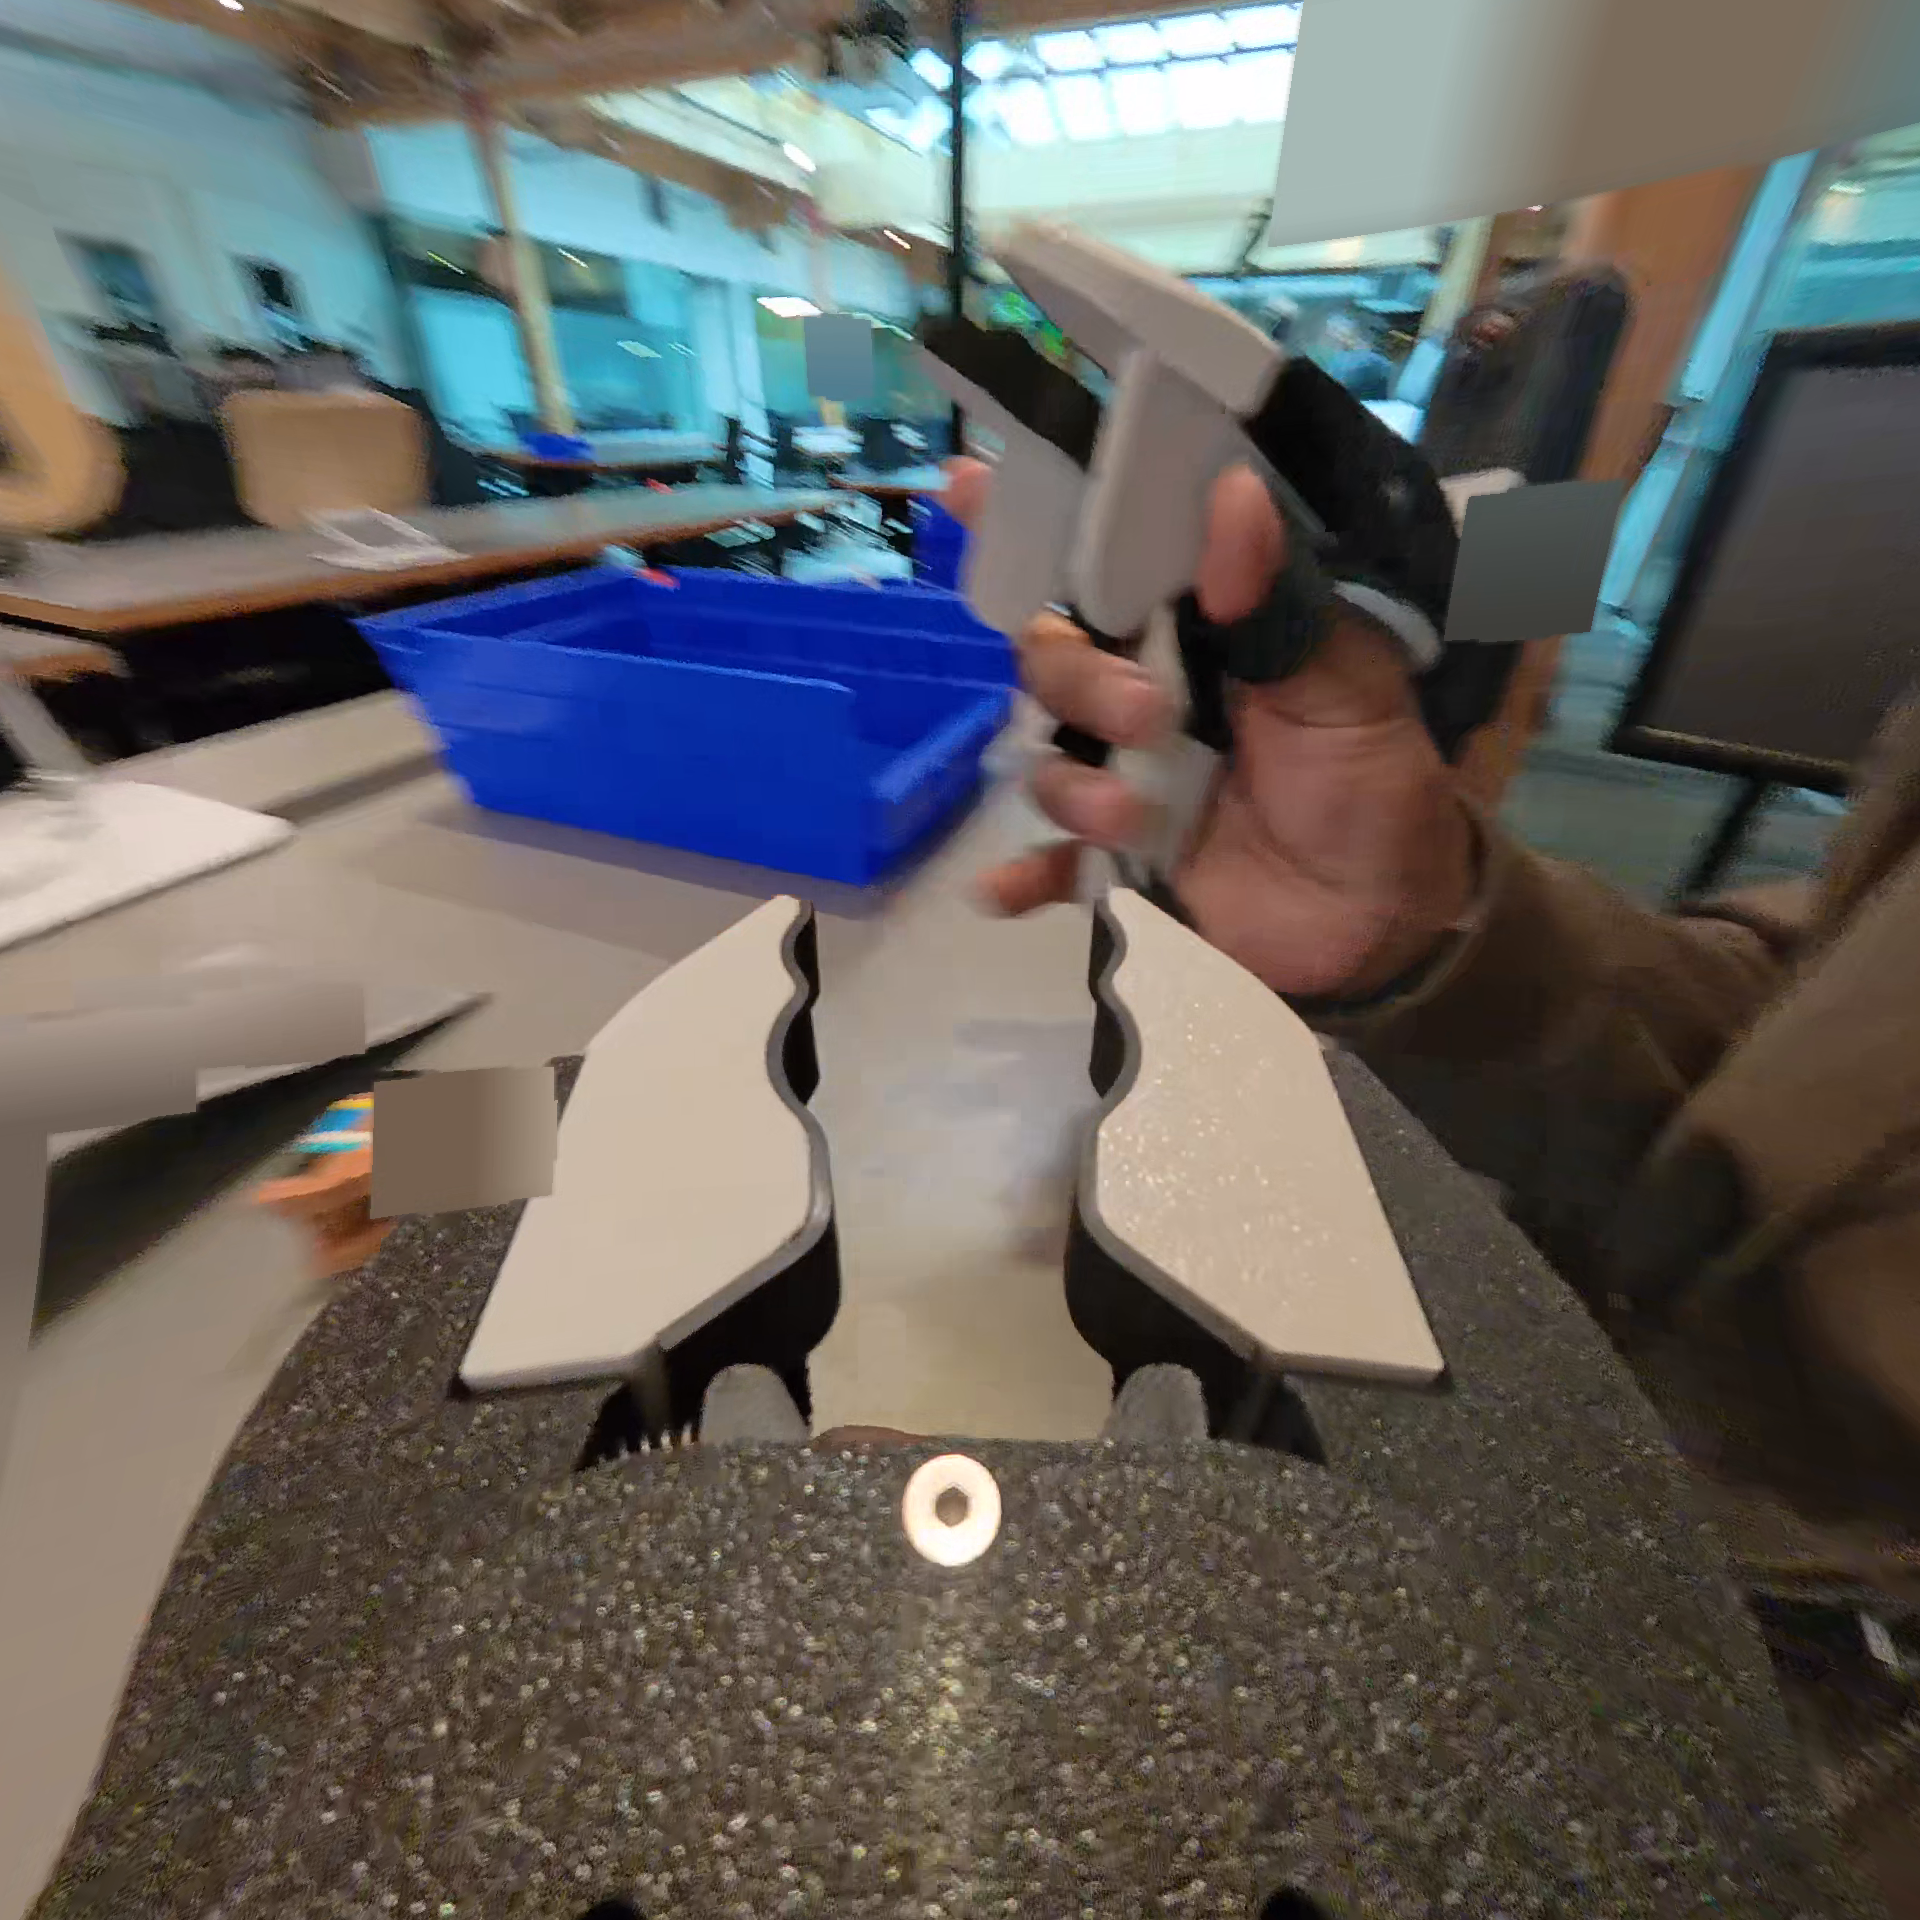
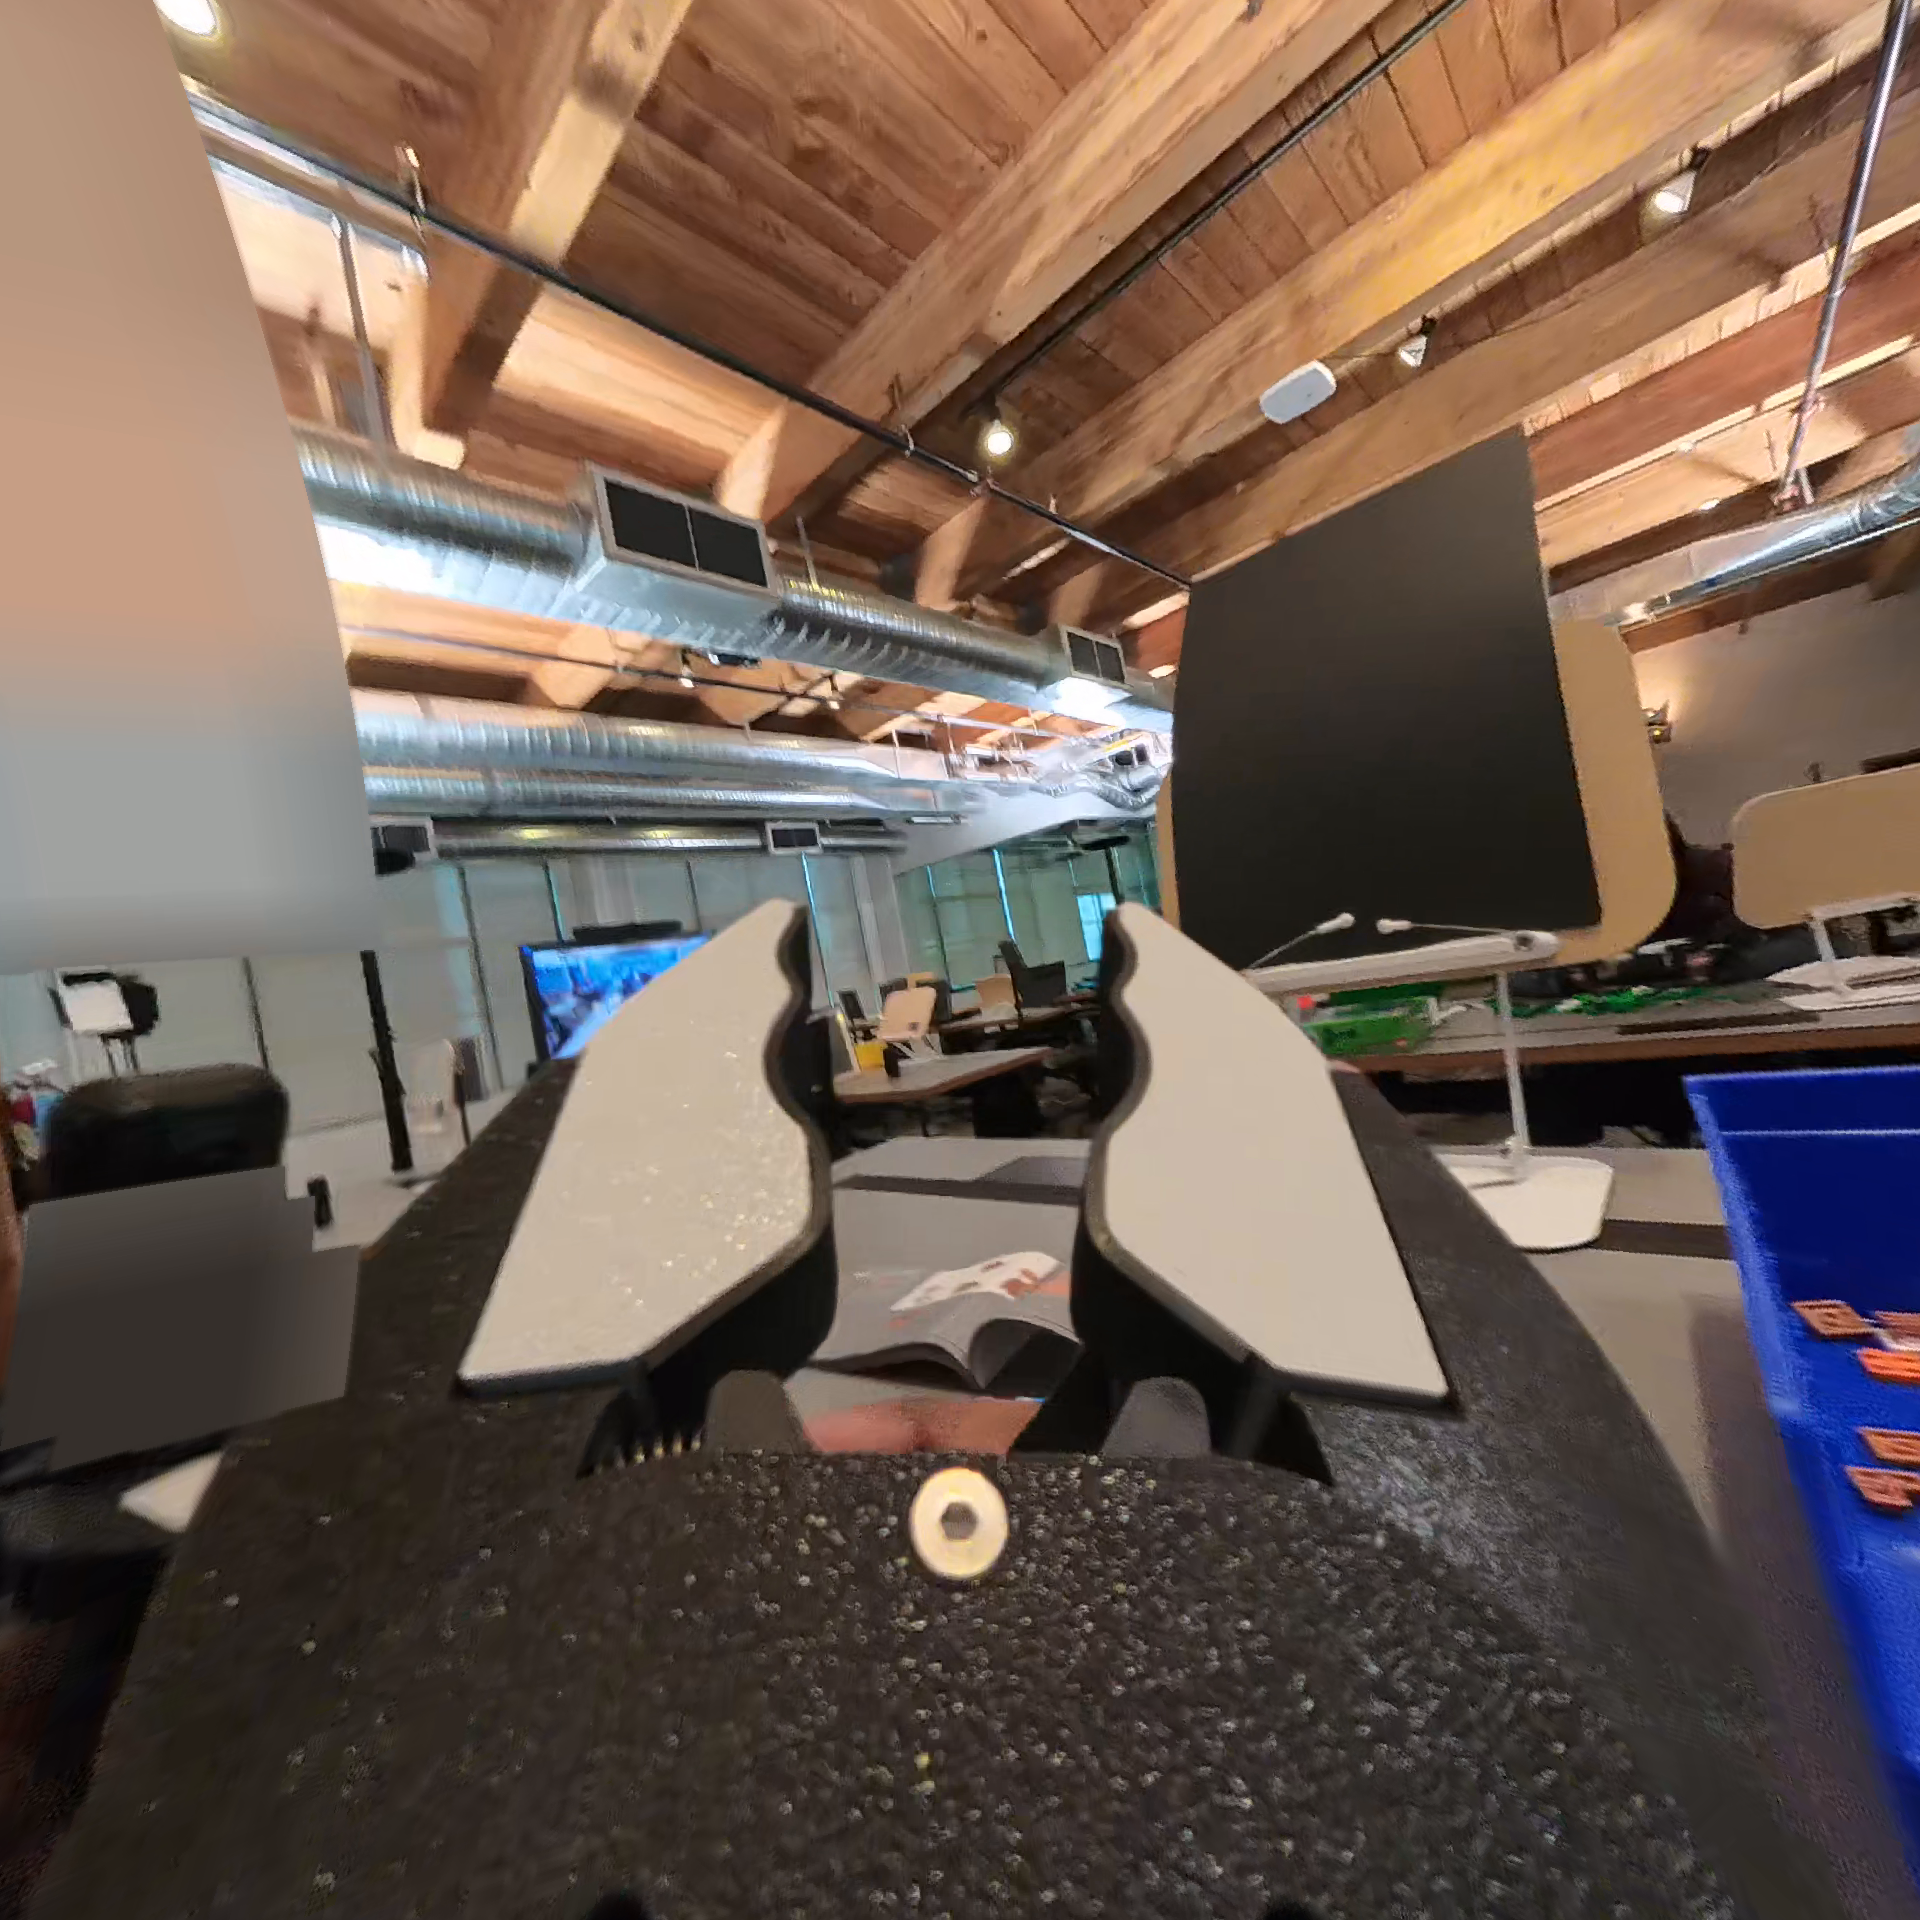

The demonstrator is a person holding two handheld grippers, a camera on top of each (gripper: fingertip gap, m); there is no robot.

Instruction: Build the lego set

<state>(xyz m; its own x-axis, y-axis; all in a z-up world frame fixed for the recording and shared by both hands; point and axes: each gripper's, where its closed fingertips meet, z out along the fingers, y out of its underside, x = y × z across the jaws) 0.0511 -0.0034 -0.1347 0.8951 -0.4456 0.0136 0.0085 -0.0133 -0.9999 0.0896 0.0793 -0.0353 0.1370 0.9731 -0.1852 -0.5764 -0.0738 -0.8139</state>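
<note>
My left gripper (image 1: pixel 951 914) is open and empty, held above the grey table (image 1: pixel 935 1122). Beyond it stands a blue bin (image 1: pixel 707 717). A hand holds the other gripper (image 1: pixel 1122 447) raised at the upper right of the left wrist view, tilted up and to the left. My right gripper (image 2: pixel 954 925) is open and empty, pointing up across the room. The blue bin (image 2: pixel 1808 1247) shows at the right edge of the right wrist view, with several orange lego pieces (image 2: pixel 1870 1340) inside. An open instruction booklet (image 2: pixel 966 1320) lies on the table between the right gripper's fingers.
A white lamp base (image 2: pixel 1548 1195) and a black panel (image 2: pixel 1371 748) stand at the table's far right. A brown sleeve (image 1: pixel 1662 1091) fills the right side of the left wrist view. Coloured pieces (image 1: pixel 332 1153) show blurred at the left.
</note>
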